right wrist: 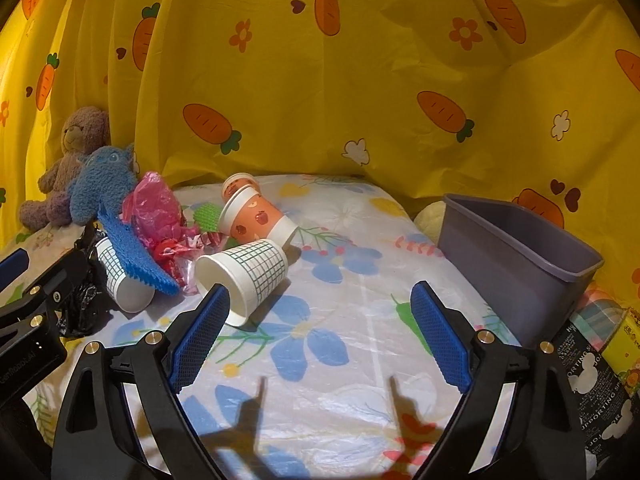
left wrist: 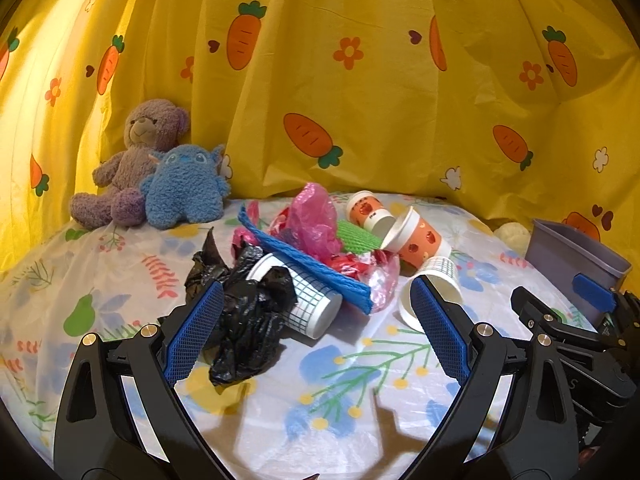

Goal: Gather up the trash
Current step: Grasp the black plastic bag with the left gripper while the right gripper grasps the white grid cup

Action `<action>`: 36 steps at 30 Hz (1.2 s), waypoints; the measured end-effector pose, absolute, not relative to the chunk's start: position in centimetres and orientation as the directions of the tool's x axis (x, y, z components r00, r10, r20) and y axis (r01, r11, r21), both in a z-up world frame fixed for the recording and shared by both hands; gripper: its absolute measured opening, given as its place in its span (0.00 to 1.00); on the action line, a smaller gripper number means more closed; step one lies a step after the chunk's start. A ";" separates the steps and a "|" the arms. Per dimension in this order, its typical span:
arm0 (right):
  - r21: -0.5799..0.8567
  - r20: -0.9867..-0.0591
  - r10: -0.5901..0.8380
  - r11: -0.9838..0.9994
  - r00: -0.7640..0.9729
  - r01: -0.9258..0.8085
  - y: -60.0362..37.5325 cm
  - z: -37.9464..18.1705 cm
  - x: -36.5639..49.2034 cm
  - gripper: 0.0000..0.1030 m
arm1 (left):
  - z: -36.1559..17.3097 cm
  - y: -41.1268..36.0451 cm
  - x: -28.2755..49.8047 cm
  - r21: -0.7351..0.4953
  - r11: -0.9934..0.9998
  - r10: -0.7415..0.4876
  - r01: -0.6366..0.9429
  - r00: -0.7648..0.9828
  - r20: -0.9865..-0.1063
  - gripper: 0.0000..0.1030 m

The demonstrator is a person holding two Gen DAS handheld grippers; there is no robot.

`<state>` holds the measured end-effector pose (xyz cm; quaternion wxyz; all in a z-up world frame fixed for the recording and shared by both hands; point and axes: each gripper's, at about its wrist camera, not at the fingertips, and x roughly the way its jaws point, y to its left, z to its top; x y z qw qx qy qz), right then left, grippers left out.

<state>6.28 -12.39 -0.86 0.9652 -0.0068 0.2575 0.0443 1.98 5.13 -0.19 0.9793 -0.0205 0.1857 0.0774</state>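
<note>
Several scraps lie heaped mid-bench: crumpled black bag (left wrist: 244,316), blue foam strip (left wrist: 304,264), pink plastic (left wrist: 314,220), tipped paper cups (left wrist: 420,240). My left gripper (left wrist: 320,336) and right gripper (right wrist: 320,332) gape wide, empty. Grey bin (right wrist: 516,260) stands right.

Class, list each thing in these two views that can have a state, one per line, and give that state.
Left gripper: open, nothing held.
Right gripper: open, nothing held.
Purple bin: upright, open-topped; inside hidden.
Grid cup near the right gripper: tipped over, mouth toward camera.
Grid cup by the black bag: lying down.
Orange cups: both toppled.
Black bag: crumpled.
Pink bag: crumpled.
Teddy bear: sitting upright.
Blue plush: upright.
</note>
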 end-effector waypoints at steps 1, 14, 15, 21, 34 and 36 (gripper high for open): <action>0.012 -0.518 0.101 0.994 0.849 -0.111 -11.9 -1.1 6.9 0.69 | -0.1 5.8 2.0 -0.010 0.984 0.162 -0.177 0.918 -0.361 0.90; -0.017 -0.670 0.129 0.982 0.731 -0.188 -8.4 -3.6 12.7 0.35 | -0.6 9.9 3.0 -0.021 0.980 0.174 -0.197 0.906 -0.387 0.85; -0.020 -0.674 0.129 0.981 0.728 -0.192 -8.4 -3.7 12.9 0.32 | -0.7 10.0 3.2 -0.019 0.981 0.170 -0.193 0.904 -0.393 0.83; -0.048 -0.677 0.105 0.981 0.728 -0.186 -8.9 -4.2 13.4 0.11 | -1.8 11.0 4.4 -0.037 0.983 0.147 -0.182 0.882 -0.447 0.77; 0.040 -0.601 0.160 0.985 0.783 -0.170 -12.2 -2.8 11.1 0.04 | -4.9 14.4 7.9 -0.183 0.968 0.023 -0.173 0.783 -0.622 0.44; 0.046 -0.590 0.170 0.983 0.790 -0.176 -12.5 -2.5 10.7 0.04 | -5.1 14.7 7.9 -0.207 0.963 0.005 -0.171 0.783 -0.622 0.36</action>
